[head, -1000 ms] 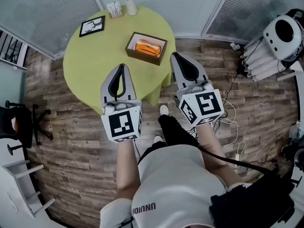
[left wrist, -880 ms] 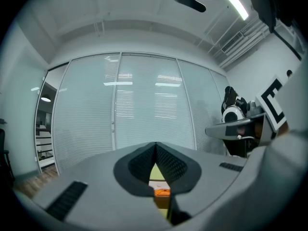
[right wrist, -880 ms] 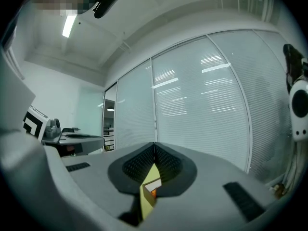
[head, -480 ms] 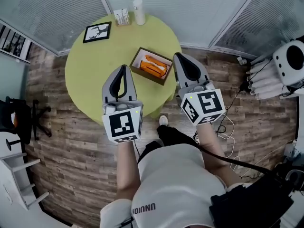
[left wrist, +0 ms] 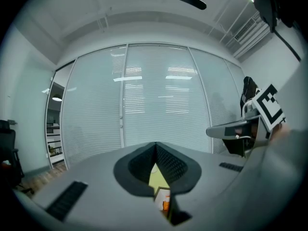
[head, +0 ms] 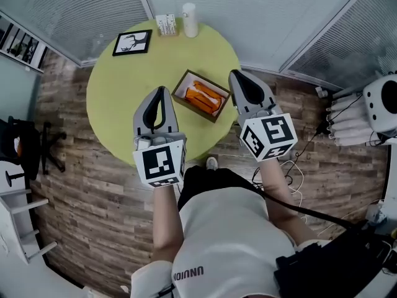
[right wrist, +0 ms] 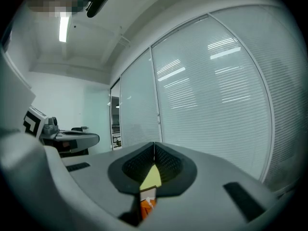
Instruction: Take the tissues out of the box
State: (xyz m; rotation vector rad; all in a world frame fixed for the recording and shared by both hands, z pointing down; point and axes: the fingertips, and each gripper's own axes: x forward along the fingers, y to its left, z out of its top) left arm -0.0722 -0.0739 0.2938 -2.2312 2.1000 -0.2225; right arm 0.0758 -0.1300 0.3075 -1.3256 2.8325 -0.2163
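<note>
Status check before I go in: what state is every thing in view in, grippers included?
left gripper: jaws shut, empty, over the table
right gripper: jaws shut, empty, off the box
box: open-topped, resting on the table
tissues: orange packs, inside the box
picture frame: lying flat
white cylinder: upright

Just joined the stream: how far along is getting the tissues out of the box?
Done: nothing; the orange tissue packs lie inside the brown box on the green table. In hand: nothing; left gripper and right gripper are both shut and empty, flanking the box in the head view. Left: every pack has to come out.
</note>
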